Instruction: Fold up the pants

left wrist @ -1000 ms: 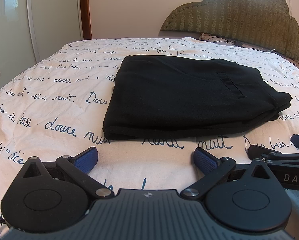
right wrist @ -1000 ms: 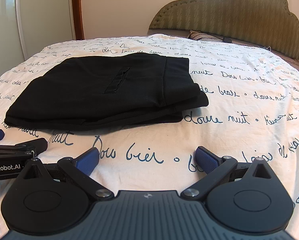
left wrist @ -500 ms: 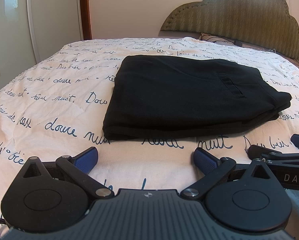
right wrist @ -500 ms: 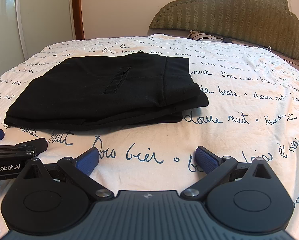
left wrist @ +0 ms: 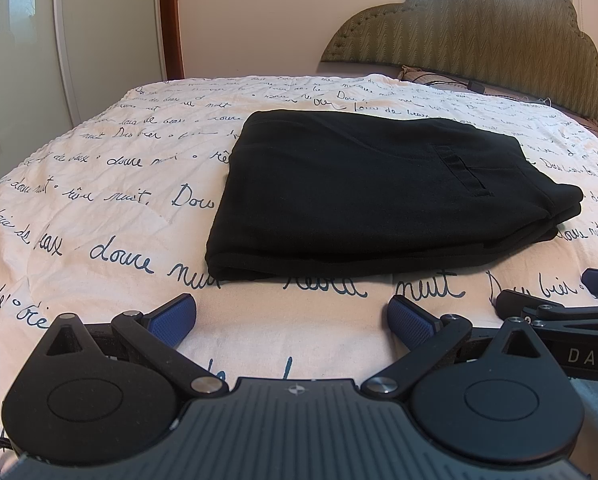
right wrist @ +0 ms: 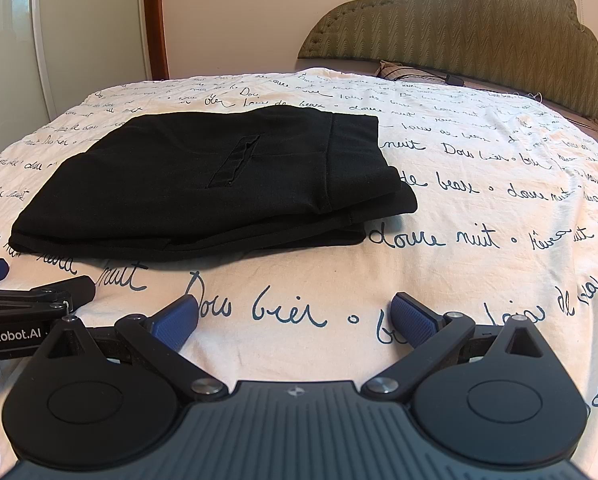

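Black pants [left wrist: 371,196] lying folded into a compact rectangle on the bed [left wrist: 99,208], well in on the script-printed cover, with stacked layers showing along the near edge and at the waistband corner [right wrist: 383,196]. Left tongs [left wrist: 291,318] spread wide, blue pads well apart, nothing between them, low over the cover just short of the near fold. Right tongs [right wrist: 295,318] likewise wide open and empty, beside the left pair, facing the bare cover near the bundle's right corner. Judging by the neat stack, folding looks essentially done, with only tidying or withdrawal left. For a clean finish: no dragging of pads across the top layer, since soft knit of this kind probably slides over the layers beneath and skews the stack. If squaring up seems needed, better a light press from above on the slightly stepped waistband corner than a pinch at the edge, which risks lifting a single layer and opening the fold. Worth checking the near edge [left wrist: 339,270] for a lower layer peeking out; a gentle inward nudge with a flat pad ought to suffice. Both tongs best kept open and lifted straight off, clear of the pocket slit [right wrist: 235,160], a likely snag point. Far side of the bundle too foreshortened to judge for alignment.
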`<state>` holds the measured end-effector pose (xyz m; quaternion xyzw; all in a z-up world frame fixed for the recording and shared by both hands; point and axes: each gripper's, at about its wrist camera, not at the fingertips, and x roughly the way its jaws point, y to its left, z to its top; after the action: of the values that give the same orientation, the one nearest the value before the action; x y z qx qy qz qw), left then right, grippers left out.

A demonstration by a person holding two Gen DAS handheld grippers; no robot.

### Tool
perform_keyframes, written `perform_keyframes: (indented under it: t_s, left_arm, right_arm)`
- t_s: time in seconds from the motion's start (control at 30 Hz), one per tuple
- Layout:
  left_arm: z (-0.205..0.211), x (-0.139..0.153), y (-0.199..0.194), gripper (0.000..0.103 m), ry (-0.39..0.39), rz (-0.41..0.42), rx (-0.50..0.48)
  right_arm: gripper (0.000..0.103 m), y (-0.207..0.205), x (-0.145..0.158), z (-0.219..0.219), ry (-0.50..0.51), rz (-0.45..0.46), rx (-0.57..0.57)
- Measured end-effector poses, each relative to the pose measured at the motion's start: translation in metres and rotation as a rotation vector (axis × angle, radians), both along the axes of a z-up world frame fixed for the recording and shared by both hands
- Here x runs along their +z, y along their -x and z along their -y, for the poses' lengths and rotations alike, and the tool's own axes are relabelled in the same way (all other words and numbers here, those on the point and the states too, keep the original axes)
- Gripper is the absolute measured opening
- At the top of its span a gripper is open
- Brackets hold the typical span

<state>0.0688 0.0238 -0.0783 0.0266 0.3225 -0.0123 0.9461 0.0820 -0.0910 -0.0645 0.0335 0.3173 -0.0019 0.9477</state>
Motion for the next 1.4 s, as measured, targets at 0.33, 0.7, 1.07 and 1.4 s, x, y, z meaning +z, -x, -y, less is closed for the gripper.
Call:
perform_keyframes:
  t_s: [0.33, 0.7, 1.07, 1.4]
  left_arm:
    - [0.0001, -0.0001, -0.0001, 0.103, -0.001, -0.001, 0.000]
    - [-0.0036, -0.0002, -0.0027, 0.103, 0.018, -0.006, -0.003]
    - [0.0024, 0.0001, -0.0095, 0.103, 0.005, -0.009, -0.017]
    - [-0.0023, 0.0020, -0.0092, 0.103, 0.036, -0.012, -0.014]
  right_arm:
    - [0.103, -0.0001, -0.0001, 0.0000, 0.000, 0.000, 0.000]
    - [0.103, -0.0002, -0.0001, 0.0000, 0.000, 0.000, 0.000]
    - [0.103, -0.0002, -0.0001, 0.0000, 0.000, 0.000, 0.000]
    - [0.103, -0.0001, -0.0002, -0.0001, 0.000, 0.000, 0.000]
